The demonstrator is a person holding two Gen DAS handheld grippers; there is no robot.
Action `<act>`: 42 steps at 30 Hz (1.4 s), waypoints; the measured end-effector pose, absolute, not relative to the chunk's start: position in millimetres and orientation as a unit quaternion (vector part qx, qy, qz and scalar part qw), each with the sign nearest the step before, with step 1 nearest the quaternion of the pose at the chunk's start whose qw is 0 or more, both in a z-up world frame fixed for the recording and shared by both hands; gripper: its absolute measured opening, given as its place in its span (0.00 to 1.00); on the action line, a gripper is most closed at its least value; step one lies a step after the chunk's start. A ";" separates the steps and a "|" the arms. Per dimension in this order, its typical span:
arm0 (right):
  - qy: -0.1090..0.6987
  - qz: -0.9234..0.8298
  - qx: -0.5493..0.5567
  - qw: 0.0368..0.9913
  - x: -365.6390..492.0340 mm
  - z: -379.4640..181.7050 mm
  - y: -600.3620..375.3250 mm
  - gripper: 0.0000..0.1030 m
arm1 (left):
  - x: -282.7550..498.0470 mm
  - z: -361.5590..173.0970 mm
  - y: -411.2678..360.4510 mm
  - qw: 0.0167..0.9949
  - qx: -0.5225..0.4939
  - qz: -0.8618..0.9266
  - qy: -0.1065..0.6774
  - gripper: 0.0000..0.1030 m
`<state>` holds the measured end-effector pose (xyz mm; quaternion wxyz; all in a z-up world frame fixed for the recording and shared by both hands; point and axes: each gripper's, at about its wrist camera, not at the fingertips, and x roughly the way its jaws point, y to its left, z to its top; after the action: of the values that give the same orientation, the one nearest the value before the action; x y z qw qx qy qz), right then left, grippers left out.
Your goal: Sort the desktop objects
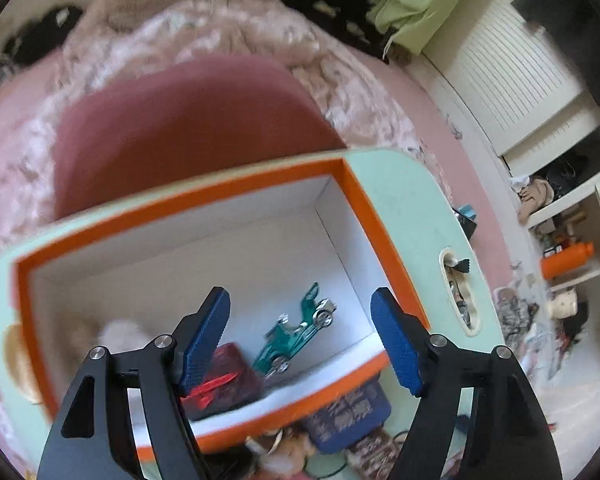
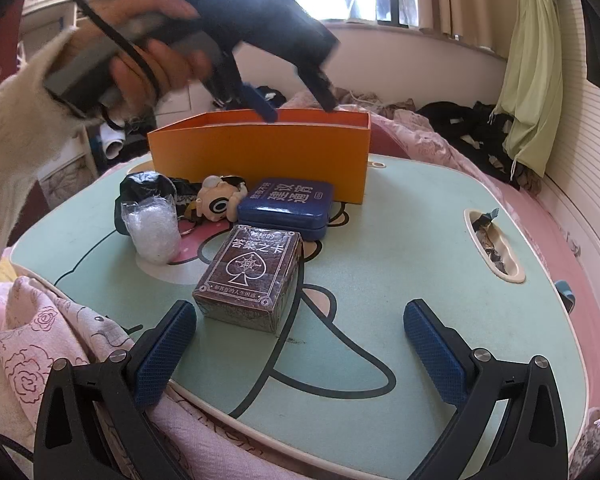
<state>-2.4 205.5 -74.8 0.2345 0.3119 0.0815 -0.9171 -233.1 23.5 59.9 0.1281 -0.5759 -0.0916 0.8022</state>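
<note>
Bedroom, mint lap desk (image 2: 380, 264) on a pink bed. Your left gripper (image 1: 300, 332) is wide open, empty, over the orange box (image 1: 380, 224); green toy car (image 1: 300, 330) already inside. Right gripper (image 2: 300, 334) also spread, empty. Card deck (image 2: 248, 280) at its 12 o'clock: straddle it squarely, close gently. Blue tin (image 2: 286, 206) sits just behind.

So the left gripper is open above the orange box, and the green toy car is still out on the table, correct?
Not quite: the green toy car already lies inside the orange box, as the left wrist view shows. The left gripper is indeed open above the box.
</note>
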 end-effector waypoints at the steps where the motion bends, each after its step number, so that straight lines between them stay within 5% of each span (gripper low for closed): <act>1: 0.081 -0.917 0.312 0.234 -2.4 -74.8 205.3 1.00 | -237.5 52.0 27.1 0.130 -0.586 0.794 -0.093 0.71; 7: 0.080 -0.917 0.313 0.235 -2.9 -74.4 204.2 1.00 | -248.1 19.8 52.3 0.132 -0.613 0.778 -0.026 0.66; 10: 0.080 -0.917 0.312 0.234 -2.6 -74.5 204.3 1.00 | -249.8 22.5 45.0 0.143 -0.622 0.768 -0.057 0.35; 13: 0.081 -0.917 0.311 0.234 -3.4 -73.1 202.9 1.00 | -245.4 23.5 39.7 0.148 -0.613 0.773 -0.061 0.33; 16: 0.080 -0.917 0.311 0.234 -3.4 -72.7 202.0 1.00 | -238.5 33.3 33.7 0.157 -0.596 0.784 -0.073 0.21; 28: 0.080 -0.918 0.311 0.234 -3.5 -72.8 201.1 1.00 | -174.8 126.7 27.8 0.210 -0.479 0.850 -0.068 0.21; 36: 0.080 -0.918 0.311 0.234 -3.4 -73.2 201.5 1.00 | -123.0 117.4 17.7 0.256 -0.455 0.848 -0.089 0.22; 39: 0.080 -0.918 0.311 0.234 -2.8 -72.8 201.9 1.00 | -104.8 123.4 11.7 0.245 -0.432 0.864 -0.080 0.35; 42: 0.080 -0.918 0.310 0.235 -2.5 -72.9 201.9 1.00 | -80.3 122.4 1.8 0.202 -0.413 0.887 -0.048 0.62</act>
<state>-2.5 201.9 -72.9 0.2345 0.3104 0.0799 -0.9177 -80.3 1.8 122.4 0.2016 -0.4127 -0.0478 0.8870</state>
